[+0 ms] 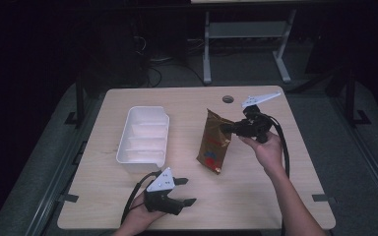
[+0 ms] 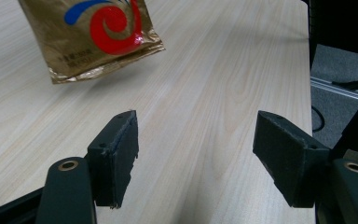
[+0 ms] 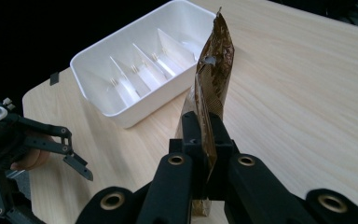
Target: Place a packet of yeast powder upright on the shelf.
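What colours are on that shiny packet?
The packet is gold with a red and blue swirl, clearest in the left gripper view.

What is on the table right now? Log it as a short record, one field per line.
held item: gold snack pouch with a red and blue swirl
holder: right gripper, jaws shut on the pouch's edge
pouch position: hanging upright, bottom edge just off the table
left gripper: open, nothing between its jaws, low near the table's front edge
container: white divided tray, compartments look empty, left of the pouch
contact: pouch and tray apart
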Demonstrator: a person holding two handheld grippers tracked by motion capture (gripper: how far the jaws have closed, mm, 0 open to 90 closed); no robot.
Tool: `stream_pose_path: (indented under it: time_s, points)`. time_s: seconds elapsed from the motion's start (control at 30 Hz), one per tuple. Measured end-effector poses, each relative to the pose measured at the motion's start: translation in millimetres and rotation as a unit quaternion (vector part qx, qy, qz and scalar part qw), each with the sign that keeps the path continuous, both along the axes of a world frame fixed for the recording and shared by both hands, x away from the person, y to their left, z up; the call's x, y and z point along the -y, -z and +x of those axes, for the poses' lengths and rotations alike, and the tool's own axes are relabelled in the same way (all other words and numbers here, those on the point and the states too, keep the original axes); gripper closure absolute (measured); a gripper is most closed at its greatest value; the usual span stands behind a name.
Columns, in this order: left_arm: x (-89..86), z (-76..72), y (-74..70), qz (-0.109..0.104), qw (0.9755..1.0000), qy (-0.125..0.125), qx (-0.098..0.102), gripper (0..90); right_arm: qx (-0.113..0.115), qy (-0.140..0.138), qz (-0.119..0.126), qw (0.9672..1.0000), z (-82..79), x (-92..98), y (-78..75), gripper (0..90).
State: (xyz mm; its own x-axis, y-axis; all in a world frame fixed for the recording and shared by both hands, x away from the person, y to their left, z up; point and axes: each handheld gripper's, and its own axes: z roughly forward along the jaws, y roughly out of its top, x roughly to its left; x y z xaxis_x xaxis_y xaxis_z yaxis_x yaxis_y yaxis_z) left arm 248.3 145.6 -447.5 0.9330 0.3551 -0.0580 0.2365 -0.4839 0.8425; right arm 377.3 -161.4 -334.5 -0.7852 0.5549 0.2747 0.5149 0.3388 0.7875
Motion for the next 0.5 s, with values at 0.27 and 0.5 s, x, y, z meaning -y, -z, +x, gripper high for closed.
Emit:
stream_pose_path:
  time_s: [0.27, 0.5]
  points:
    - [0.3, -1.5, -1.2, -0.001, 1.0, -0.005, 0.005, 29.8, 0.002, -0.009, 0.008, 0.9999, 5.3, -7.8, -6.8, 89.5]
    - [-1.1, -1.1, -1.9, -0.002, 1.0, -0.004, 0.004, 29.2, 0.003, -0.015, 0.017, 0.9997, 9.7, -15.0, -13.2, 89.4]
